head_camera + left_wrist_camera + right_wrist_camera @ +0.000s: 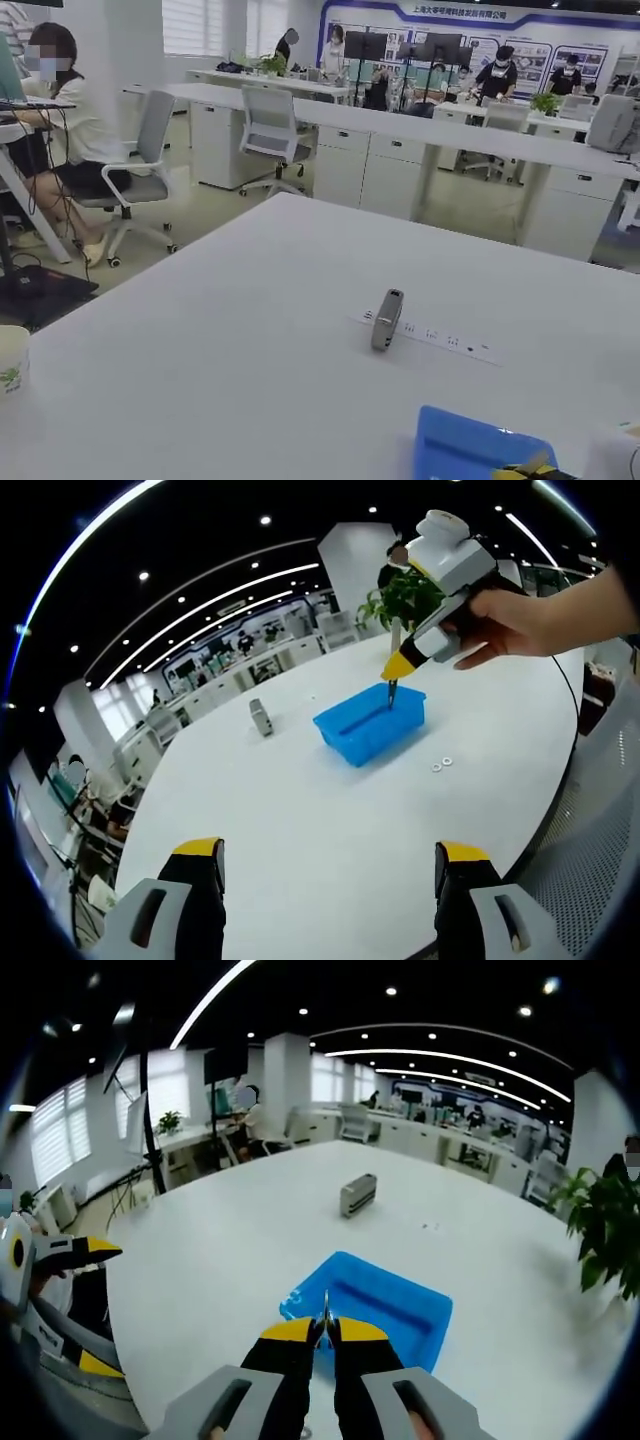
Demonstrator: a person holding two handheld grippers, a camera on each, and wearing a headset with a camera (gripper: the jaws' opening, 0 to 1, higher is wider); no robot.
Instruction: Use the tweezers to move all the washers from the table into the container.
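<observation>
Spread wide and empty at bottom, left gripper (330,852) waits; right gripper (325,1332) clamps tweezers (326,1308) tip-down over container (385,742) at centre, with two washers (437,768) on table (300,815) just right, seemingly yet to move.

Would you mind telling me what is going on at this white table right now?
A person is working with two handheld grippers. The right gripper is shut on thin metal tweezers, holding their tip over the blue plastic container. The left gripper is open and holds nothing. Two small metal washers lie on the white table beside the container, not yet moved.
</observation>
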